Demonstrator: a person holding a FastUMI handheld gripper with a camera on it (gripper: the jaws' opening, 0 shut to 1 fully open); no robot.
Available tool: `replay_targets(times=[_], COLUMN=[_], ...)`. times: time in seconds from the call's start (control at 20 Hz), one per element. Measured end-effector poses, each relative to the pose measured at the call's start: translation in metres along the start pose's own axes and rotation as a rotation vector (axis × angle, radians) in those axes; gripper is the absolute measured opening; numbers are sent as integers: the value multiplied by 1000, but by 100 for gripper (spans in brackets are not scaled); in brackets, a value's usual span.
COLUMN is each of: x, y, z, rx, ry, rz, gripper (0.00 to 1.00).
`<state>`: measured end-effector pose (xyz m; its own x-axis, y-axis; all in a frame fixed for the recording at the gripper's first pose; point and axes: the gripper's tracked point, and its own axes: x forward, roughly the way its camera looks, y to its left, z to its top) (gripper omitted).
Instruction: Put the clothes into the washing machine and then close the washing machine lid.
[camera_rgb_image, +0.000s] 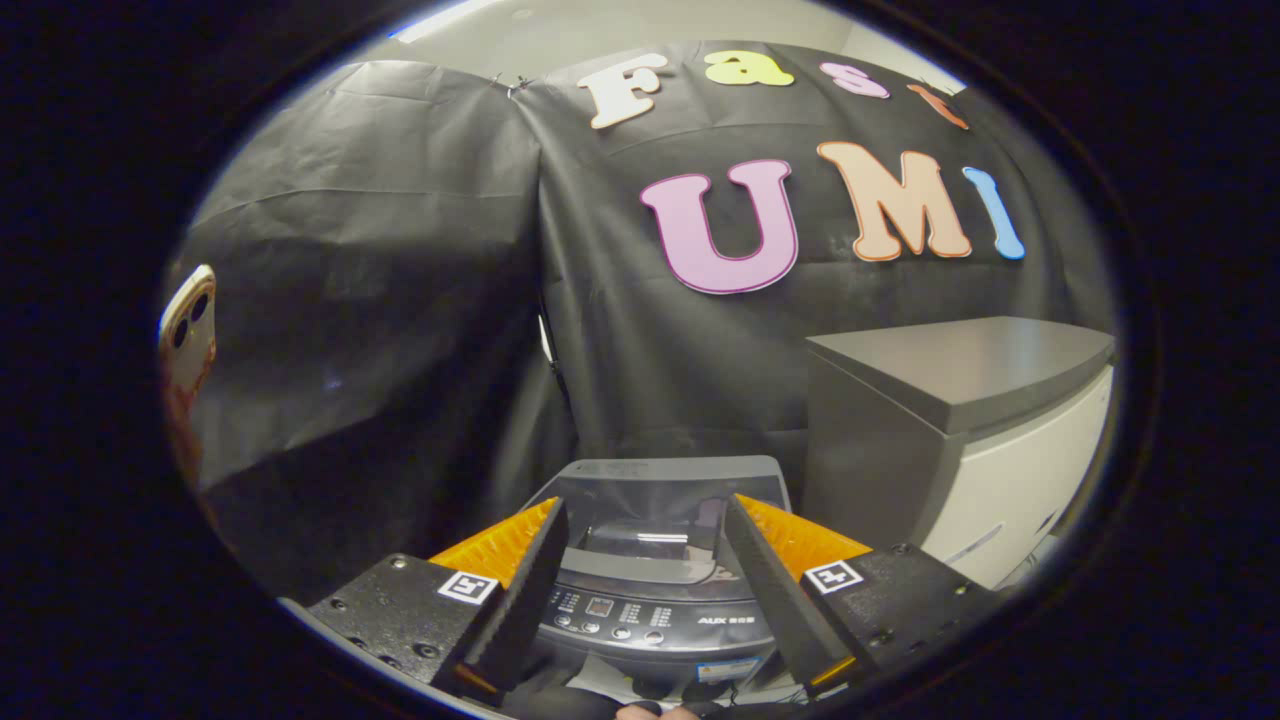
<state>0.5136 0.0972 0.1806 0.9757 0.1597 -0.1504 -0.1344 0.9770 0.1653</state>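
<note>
A small dark grey top-loading washing machine (660, 610) stands ahead of and below my gripper (645, 520), seen between the two fingers. Its translucent lid (660, 500) lies flat over the top, and the control panel (620, 615) faces me. My gripper is open, with orange-backed black fingers (535, 580) spread wide and nothing held between them. No clothes are to be seen.
A grey and white cabinet (960, 430) stands right of the washing machine, taller than it. Black cloth walls close the booth behind and to the left. A phone (187, 325) held up by a hand shows at the far left.
</note>
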Motion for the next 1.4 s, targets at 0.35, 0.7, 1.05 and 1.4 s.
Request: replay_targets(times=[0.35,0.7,1.05,1.4], x=[-50,-110,-149,-186], y=[-20,-35,-45,-33], z=[-17,-25,-43,-48], rx=[30,5,50,17], ry=[-27,-82,-71,-86], rz=[-44,-100,-147,-166], gripper=[96,96,96,96])
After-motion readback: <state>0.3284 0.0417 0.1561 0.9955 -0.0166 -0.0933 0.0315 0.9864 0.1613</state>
